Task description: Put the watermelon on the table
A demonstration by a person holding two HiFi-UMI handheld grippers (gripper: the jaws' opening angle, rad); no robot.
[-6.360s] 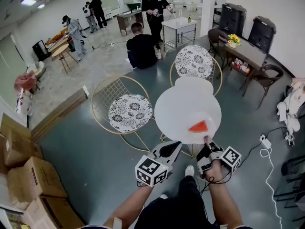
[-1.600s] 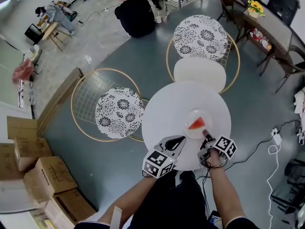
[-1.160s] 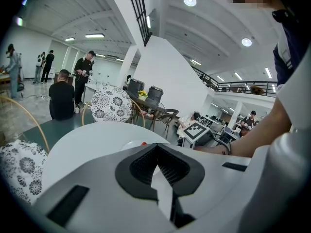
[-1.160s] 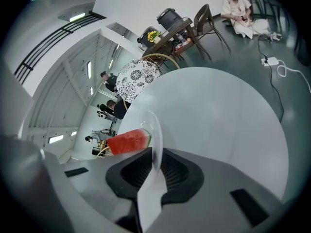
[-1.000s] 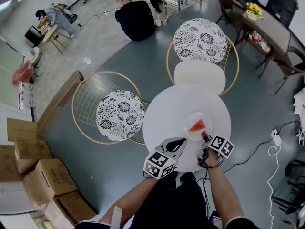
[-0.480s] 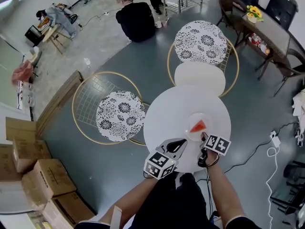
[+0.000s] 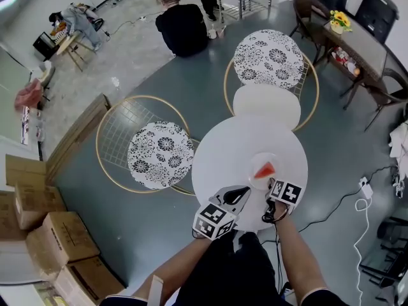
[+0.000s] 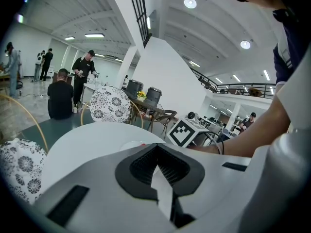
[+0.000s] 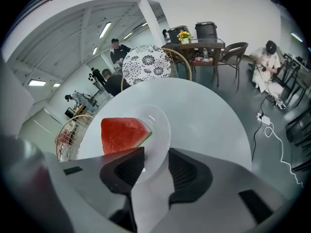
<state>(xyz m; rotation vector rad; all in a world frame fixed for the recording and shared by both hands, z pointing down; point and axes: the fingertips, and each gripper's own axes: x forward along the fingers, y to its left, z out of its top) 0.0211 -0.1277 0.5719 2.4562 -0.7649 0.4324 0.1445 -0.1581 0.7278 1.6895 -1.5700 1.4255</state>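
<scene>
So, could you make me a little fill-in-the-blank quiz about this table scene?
On the white plate lies a red slice of ____.
The plate sits on a round ____ table.
Brown cardboard ____ are stacked on the floor.
Missing words: watermelon; white; boxes.

The round surface (image 7: 223,148) looked smooth and white, with a soft satin finish. At four o'clock on it, the plate (image 7: 254,160) was glossy and slightly translucent. The watermelon (image 7: 265,169) showed moist, grainy red flesh and a thin green rind. The right gripper (image 7: 273,185) and left gripper (image 7: 244,190) had matt grey plastic shells, and the right one's pads (image 9: 187,171) were ribbed, black and rubber-like. At nine o'clock, a chair (image 7: 121,123) paired brass-toned metal wire with a printed cloth cushion. Matt brown cardboard boxes (image 7: 60,241) stood on the smooth grey floor (image 7: 153,215).
</scene>
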